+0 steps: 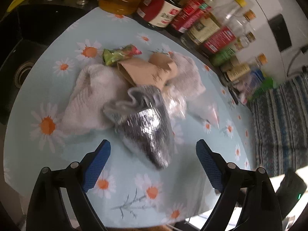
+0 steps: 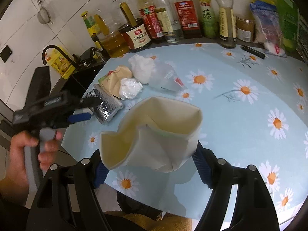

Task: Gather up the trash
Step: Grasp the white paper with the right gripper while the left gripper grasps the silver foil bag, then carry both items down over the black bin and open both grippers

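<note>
A pile of trash lies on the daisy-print table (image 1: 48,88): a shiny silver foil bag (image 1: 146,127), a crumpled brown paper bag (image 1: 148,70), white crumpled tissue (image 1: 92,98), a green-red snack wrapper (image 1: 121,53) and a clear plastic bag (image 1: 204,109). My left gripper (image 1: 153,165) is open, its jaws on either side of the near end of the foil bag, apart from it. My right gripper (image 2: 150,163) is shut on a white paper bag (image 2: 152,130), held open-mouthed above the table. The left gripper (image 2: 86,107) shows in the right wrist view beside the foil bag (image 2: 105,105).
Several sauce and oil bottles (image 2: 154,19) line the back of the table. A black sink (image 1: 23,57) with a faucet (image 2: 55,52) lies to the left. Packets (image 2: 269,23) and a black pen (image 2: 254,52) sit at the far right. A striped cloth (image 1: 279,125) lies beyond the table's edge.
</note>
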Demonstrator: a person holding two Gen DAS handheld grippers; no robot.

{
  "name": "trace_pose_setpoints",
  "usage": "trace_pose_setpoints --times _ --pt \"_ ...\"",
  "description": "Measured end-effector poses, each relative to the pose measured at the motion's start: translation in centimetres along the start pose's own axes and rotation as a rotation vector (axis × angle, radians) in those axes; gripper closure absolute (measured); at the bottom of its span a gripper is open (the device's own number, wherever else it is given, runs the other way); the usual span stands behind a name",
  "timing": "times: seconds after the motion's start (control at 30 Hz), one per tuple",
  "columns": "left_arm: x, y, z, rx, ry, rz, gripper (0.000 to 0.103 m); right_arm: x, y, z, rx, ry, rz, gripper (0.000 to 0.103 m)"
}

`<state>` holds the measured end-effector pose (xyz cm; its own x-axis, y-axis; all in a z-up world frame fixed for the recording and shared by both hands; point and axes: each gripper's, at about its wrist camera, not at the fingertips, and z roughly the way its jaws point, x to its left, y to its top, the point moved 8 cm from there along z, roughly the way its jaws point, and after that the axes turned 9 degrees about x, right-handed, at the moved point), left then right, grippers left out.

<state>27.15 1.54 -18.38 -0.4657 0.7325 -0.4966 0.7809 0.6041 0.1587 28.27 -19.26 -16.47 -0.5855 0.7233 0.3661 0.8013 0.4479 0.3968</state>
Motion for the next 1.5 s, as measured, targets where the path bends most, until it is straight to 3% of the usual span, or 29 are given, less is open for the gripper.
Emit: trace_pose_setpoints --times 0.1,0.23,0.3,0.37,0.93,1.5 --pt "0.2 1.0 0.5 -0.011 -0.003 -0.029 0.016 -0.3 -0.5 -0.1 0.002 0.0 0.014 0.028" --pt "0.5 1.8 1.1 -0.017 0.002 -0.053 0.026 -0.5 -0.7 -0.1 0.002 -0.006 0.018 0.028" --pt "0.5 1.9 1.7 -0.01 0.017 -0.035 0.041 -0.5 -0.6 -0.2 0.0 -0.002 0.018 0.028" --pt "0.5 1.7 2.1 -0.001 0.02 -0.022 0.047 -0.4 -0.6 -0.2 -0.003 -0.001 0.015 0.028" --pt "0.0 0.3 -1.5 -0.071 -0.025 0.025 0.048 1.9 -0.2 -0.4 -0.011 0.009 -0.021 0.028" --pt "4.6 -7.7 -4.9 -0.066 0.032 0.088 0.048 8.5 -4.0 1.3 0.036 0.033 -0.089 0.028"
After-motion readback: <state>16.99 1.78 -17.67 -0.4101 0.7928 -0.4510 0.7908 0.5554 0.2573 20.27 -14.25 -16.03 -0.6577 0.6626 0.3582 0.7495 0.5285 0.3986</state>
